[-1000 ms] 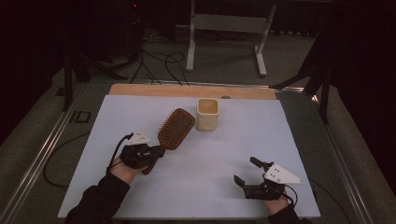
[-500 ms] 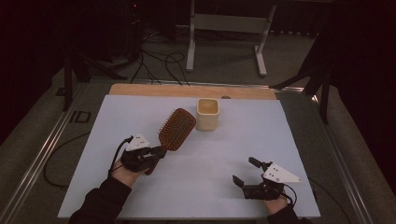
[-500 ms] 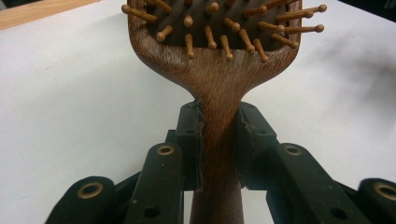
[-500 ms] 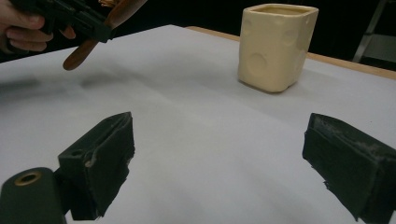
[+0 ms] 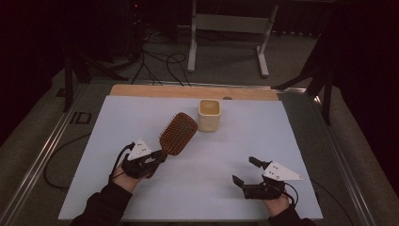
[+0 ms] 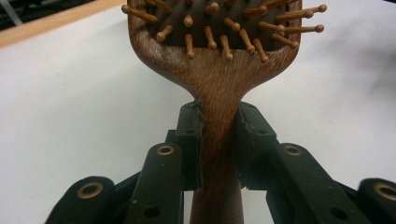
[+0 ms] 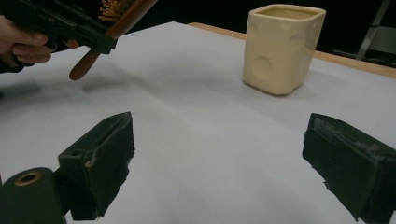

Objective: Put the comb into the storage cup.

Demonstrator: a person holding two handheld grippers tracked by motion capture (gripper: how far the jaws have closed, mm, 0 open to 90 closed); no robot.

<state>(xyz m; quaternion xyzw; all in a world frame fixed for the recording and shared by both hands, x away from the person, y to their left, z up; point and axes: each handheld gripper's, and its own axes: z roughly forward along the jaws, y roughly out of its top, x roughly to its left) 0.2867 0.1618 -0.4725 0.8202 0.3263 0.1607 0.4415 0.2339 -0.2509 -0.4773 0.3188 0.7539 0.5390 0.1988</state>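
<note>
The wooden paddle hairbrush (image 5: pixel 178 133) is lifted off the white surface (image 5: pixel 291 141), just beside the cream square cup (image 5: pixel 209 115), with its pins facing up. Our left gripper (image 5: pixel 157 157) has its jaws closed tight on the narrow neck of the handle, right below the head, as the left gripper view shows. We judge the brush stiff and fairly light; the smooth wood could slip or swivel in the pads, so a hold on the neck, near the head's weight, seems sound. The pins look breakable, so we would keep the jaws off them. Our right gripper (image 5: pixel 244 170) hovers low over the surface near us, jaws spread wide and empty. We can read no brand, label or writing anywhere.
</note>
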